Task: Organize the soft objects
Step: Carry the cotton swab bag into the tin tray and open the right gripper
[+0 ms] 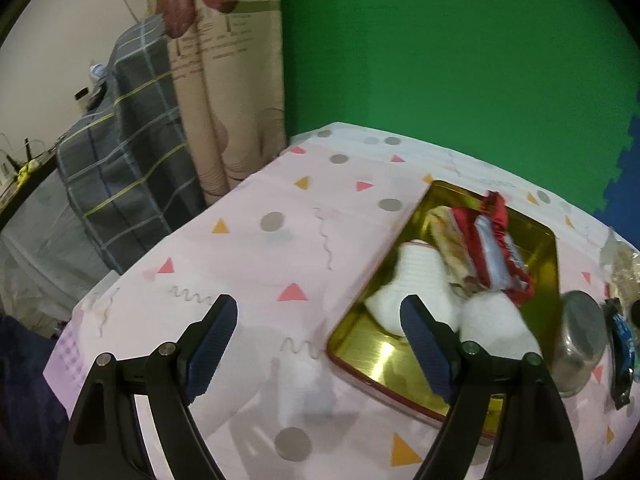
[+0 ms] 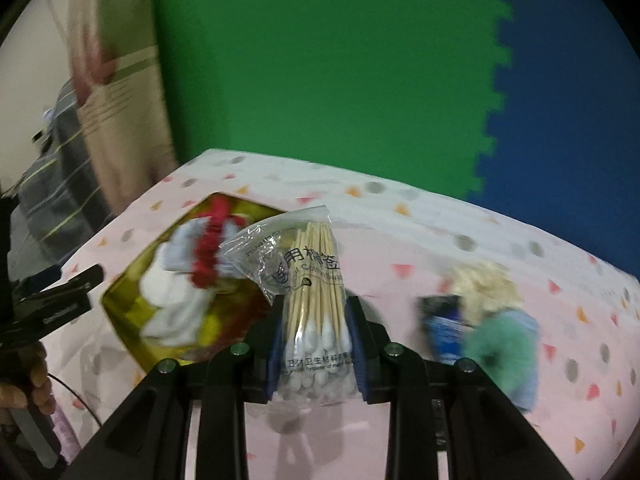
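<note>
Green and blue foam mats on the wall, pink cloth [image 1: 256, 240] w/ dots and triangles under me, curtain [image 1: 224, 80] off to the left.

R gripper [image 2: 316, 340] is clamped narrow on a bag of swabs [image 2: 312, 304], pads squeezing the cotton-tip end, the zip end flopping loose ahead of my fingers. The tin [image 2: 120, 304] sits ahead-left of the R gripper, gold inside, already holding white socks [image 2: 172, 312] and a red-and-silver wrapper [image 2: 208, 256]. View's blurry there, so can't sort out the pile in detail.

L gripper [image 1: 320, 344] is wide open, nothing between the pads. From it the tin [image 1: 360, 356] is just ahead-right, one finger over its near edge. A metal cup [image 1: 580, 340] stands just beyond the tin on the far right side.

Still out on the cloth, ahead-right of the R gripper: a green fluffy thing [image 2: 504, 344], a cream fluffy thing [image 2: 484, 284], a dark blue packet [image 2: 444, 324]. So prob. mid-task, bag headed for the tin next, I reckon.

Risks: the bag's slick plastic and I only have one end, so a fast swing could let it slide out or spin. The floppy end could snag the wrapper, which stands tall, and drag it out. Tin's crowded, so the bag may land on the rim and tip off. Also L gripper is parked close to the tin, so the two could bump if I come in from that side.
</note>
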Available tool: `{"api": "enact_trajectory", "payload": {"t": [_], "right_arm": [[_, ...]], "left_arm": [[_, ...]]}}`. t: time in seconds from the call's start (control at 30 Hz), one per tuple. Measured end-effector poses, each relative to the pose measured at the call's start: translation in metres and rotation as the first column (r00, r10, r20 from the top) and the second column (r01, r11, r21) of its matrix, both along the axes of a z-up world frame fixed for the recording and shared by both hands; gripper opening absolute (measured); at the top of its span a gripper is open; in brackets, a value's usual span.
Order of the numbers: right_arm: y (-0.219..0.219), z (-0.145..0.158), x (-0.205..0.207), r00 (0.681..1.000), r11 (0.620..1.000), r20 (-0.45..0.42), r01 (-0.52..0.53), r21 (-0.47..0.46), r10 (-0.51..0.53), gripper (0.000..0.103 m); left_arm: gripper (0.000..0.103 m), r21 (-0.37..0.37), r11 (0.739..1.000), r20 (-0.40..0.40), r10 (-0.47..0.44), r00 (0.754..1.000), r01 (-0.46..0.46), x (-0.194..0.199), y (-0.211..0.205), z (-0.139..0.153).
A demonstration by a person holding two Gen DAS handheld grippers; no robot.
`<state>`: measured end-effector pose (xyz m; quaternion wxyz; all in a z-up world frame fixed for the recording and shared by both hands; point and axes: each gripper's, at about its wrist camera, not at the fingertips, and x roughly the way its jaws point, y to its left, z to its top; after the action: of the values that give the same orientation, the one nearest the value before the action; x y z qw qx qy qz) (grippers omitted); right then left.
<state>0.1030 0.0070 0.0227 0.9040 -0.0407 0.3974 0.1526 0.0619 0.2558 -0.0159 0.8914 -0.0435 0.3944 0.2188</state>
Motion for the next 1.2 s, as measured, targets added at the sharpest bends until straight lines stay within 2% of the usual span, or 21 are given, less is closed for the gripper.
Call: {"api": "enact_trajectory", "payload": {"t": [0.3,0.57,0.8,0.83,0.93,0.97,1.2], "right_arm": [[0.074,-0.016,0.013,0.992,0.993,-0.055,-0.113,0.017,0.114,0.029],[0.11,-0.034,0.034,0.986,0.991,-0.096,-0.135,0.023,0.136,0.029],[0.127,-0.044,0.039,0.979,0.985,-0.107,-0.172,0.011,0.172,0.032],[0.126,-0.043,0.037,0.979,0.984,-0.104,-0.177,0.006,0.177,0.034],[0.122,-0.04,0.034,0.977,0.983,-0.101,-0.186,0.003,0.186,0.055],[0.12,-0.038,0.033,0.979,0.983,-0.095,-0.182,0.001,0.182,0.058],[0.095,-0.014,0.018,0.985,0.986,-0.05,-0.165,0.036,0.167,0.058]], "left_arm": [[0.084,-0.023,0.999,-0.003,0.04,0.999,-0.04,-0.002,0.022,0.0],[0.084,-0.06,0.995,-0.01,0.074,0.997,-0.074,-0.003,0.033,-0.003],[0.084,-0.054,0.996,-0.014,0.068,0.998,-0.068,-0.002,0.034,-0.004],[0.084,-0.054,0.996,-0.016,0.067,0.998,-0.068,-0.002,0.034,-0.005],[0.084,-0.05,0.997,-0.015,0.065,0.998,-0.065,-0.002,0.033,-0.005],[0.084,-0.046,0.997,-0.014,0.062,0.998,-0.063,-0.001,0.032,-0.004],[0.084,-0.036,0.998,-0.018,0.051,0.999,-0.051,0.0,0.027,-0.006]]}}
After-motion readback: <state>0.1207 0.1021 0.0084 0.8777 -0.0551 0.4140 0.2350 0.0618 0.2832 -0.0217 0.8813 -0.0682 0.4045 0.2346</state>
